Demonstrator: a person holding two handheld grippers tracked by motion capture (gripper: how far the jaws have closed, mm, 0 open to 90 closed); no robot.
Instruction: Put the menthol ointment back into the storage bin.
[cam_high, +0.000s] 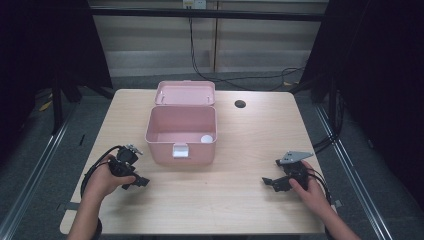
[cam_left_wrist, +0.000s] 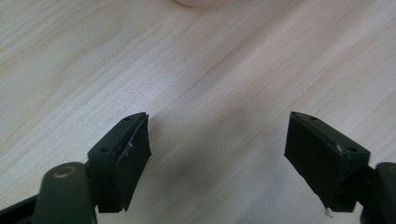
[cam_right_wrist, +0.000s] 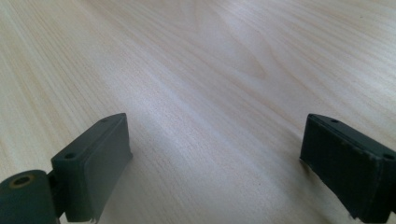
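High view: pale wooden worktop (cam_high: 240, 200) observed, with a pink box (cam_high: 181, 135) standing at mid-depth, slightly left of centre. Lid (cam_high: 185, 93) thrown back behind the box, leaning open. White round item (cam_high: 206, 139) seen inside, at the near right corner of the box floor. White latch (cam_high: 180, 150) noted on the front wall. Dark round hole (cam_high: 240, 104) noted in the worktop, right of the lid. Left tool (cam_high: 138, 182) held in the left hand (cam_high: 104, 179), low over the worktop, just in front of the box's left front corner and apart from it; jaws pointed toward the table centre. Right tool (cam_high: 270, 183) held in the right hand (cam_high: 311, 190), well to the right of the box, grey three-cornered plate (cam_high: 294, 157) on top, jaws pointed left. Cables seen trailing from both.

Left gripper view: jaws spread wide, nothing between them, bare wood grain below. Sliver of pink box edge (cam_left_wrist: 194, 2) visible at the top margin.

Right gripper view: jaws likewise spread wide, nothing pinched, close above the bare worktop (cam_right_wrist: 210, 70).
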